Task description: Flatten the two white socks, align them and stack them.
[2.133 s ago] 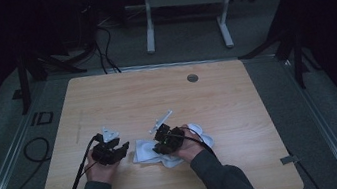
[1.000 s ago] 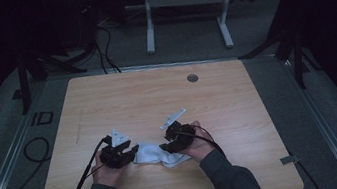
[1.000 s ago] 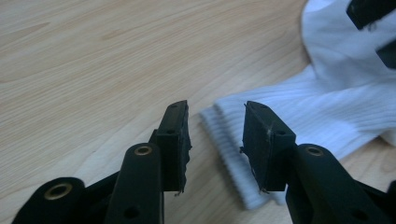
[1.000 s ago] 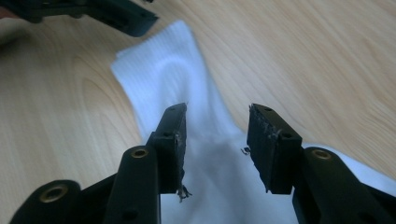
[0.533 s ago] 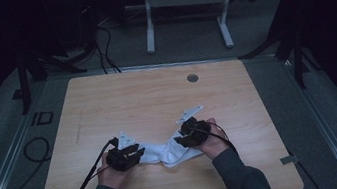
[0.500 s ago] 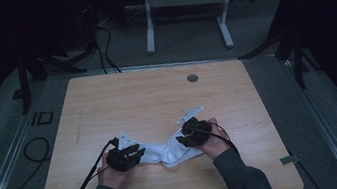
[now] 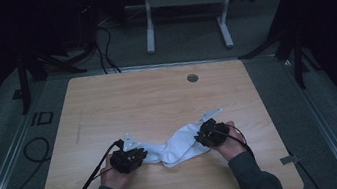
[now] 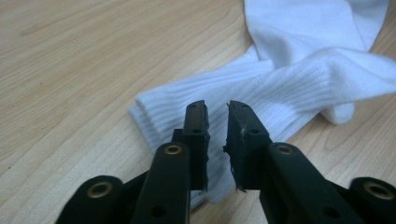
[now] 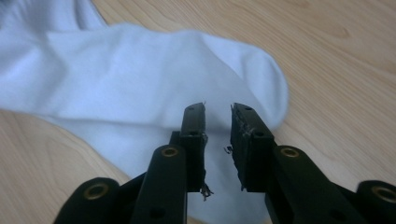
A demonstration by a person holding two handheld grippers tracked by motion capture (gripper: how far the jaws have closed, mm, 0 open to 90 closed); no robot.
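A white sock (image 7: 177,146) lies spread on the table (image 7: 156,96). The left gripper (image 8: 217,112) at its cuff and the right gripper (image 9: 218,112) at its toe have just been closing to a narrow gap, gripping nothing; folding remains.

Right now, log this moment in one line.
left gripper: closing, over sock cuff | right gripper: closing, over sock toe | table
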